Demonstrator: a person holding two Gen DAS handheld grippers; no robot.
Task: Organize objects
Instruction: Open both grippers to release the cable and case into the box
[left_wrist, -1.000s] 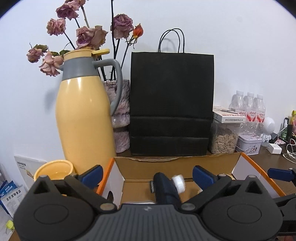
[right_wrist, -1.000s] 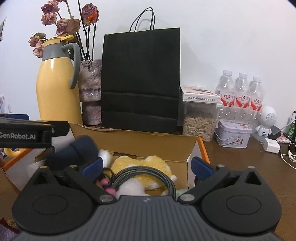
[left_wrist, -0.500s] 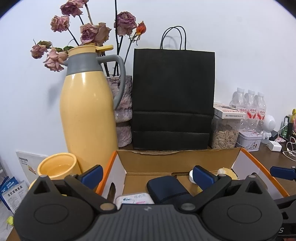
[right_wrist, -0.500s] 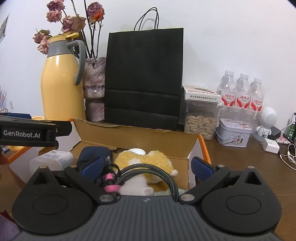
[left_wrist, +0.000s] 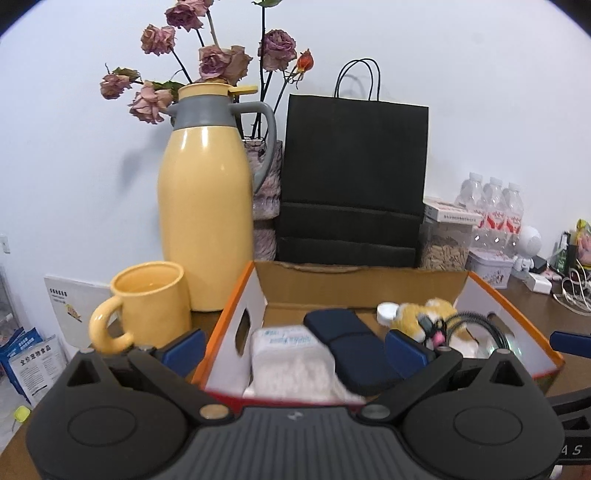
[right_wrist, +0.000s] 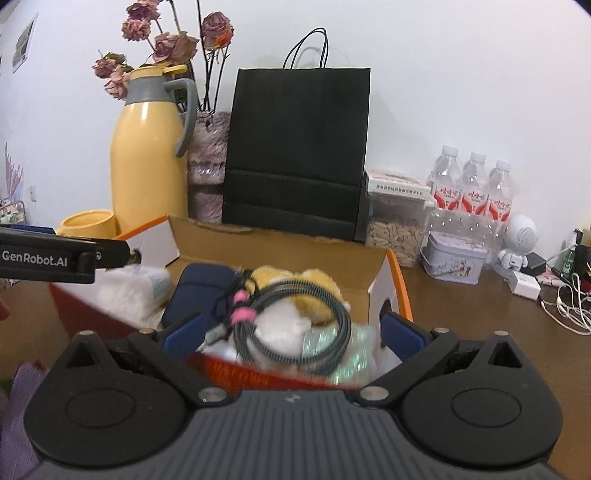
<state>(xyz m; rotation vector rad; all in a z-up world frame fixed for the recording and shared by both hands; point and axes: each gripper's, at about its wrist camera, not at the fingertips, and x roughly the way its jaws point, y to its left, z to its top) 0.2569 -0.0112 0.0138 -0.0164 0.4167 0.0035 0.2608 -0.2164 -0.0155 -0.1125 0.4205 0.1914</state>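
While both grippers hover at the near rim of the cardboard box (left_wrist: 362, 286), everything loose looks already inside it, so the sorting seems close to done; that is a judgement from the layout only.

Left to right in the left wrist view: yellow mug (left_wrist: 147, 302) and yellow thermos (left_wrist: 205, 206) stand outside the box on its left, mug just beside the box wall. Inside the box: white tissue pack (left_wrist: 291, 358) at the left end, navy case (left_wrist: 347, 347) touching it on the right, long axis running away from the camera. Then a white cap (left_wrist: 386, 312), plush toy (left_wrist: 421, 319), and coiled braided cable (right_wrist: 295, 317) with pink ties lying on top of the plush at the right end.

Key relation: tissue pack and navy case lie straight ahead of and below the left gripper (left_wrist: 293, 345), between its blue fingertips, so the left hand is nearer to them. Cable and plush sit dead ahead of the right gripper (right_wrist: 291, 332), which is nearer to those.

Jaws: left gripper spread wide, nothing held, not visibly touching the contents. Right gripper also spread wide and empty; whether its tips brush the cable I cannot tell.

Black paper bag (right_wrist: 299, 147) stands behind the box, untouched.
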